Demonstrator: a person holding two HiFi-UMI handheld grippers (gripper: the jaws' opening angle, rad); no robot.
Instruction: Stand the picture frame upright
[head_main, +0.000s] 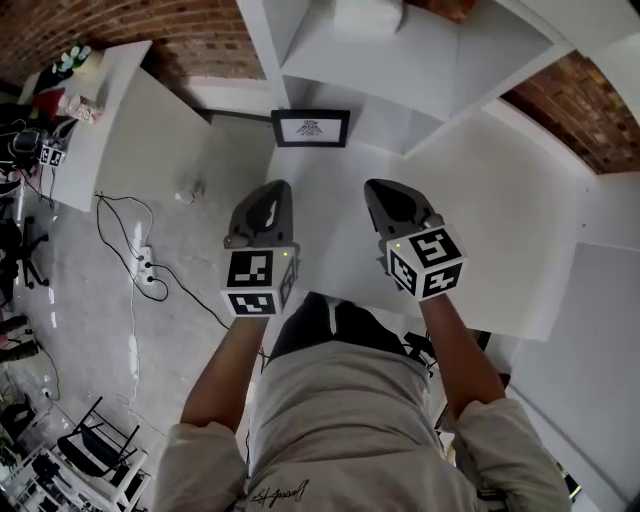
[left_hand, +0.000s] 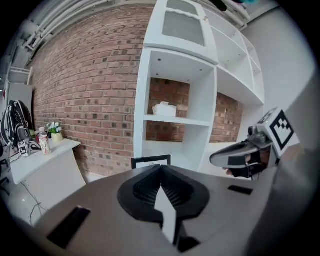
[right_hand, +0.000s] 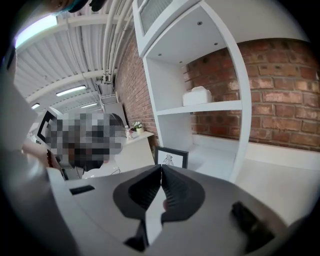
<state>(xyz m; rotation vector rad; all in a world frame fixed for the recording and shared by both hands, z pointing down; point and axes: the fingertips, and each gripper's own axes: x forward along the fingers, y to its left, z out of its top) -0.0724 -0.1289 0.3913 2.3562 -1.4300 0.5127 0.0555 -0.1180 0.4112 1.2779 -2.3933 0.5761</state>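
A black picture frame with a white print stands upright on the white shelf surface, leaning back near the shelving upright. It also shows in the left gripper view as the frame and in the right gripper view as the frame. My left gripper hangs well short of it, jaws shut with nothing between them. My right gripper is beside it, also shut and empty. Both are held apart from the frame, above the white surface.
White shelving rises behind the frame, with a white box on an upper shelf. A white desk with small items stands at the left. Cables and a power strip lie on the grey floor. The brick wall runs behind.
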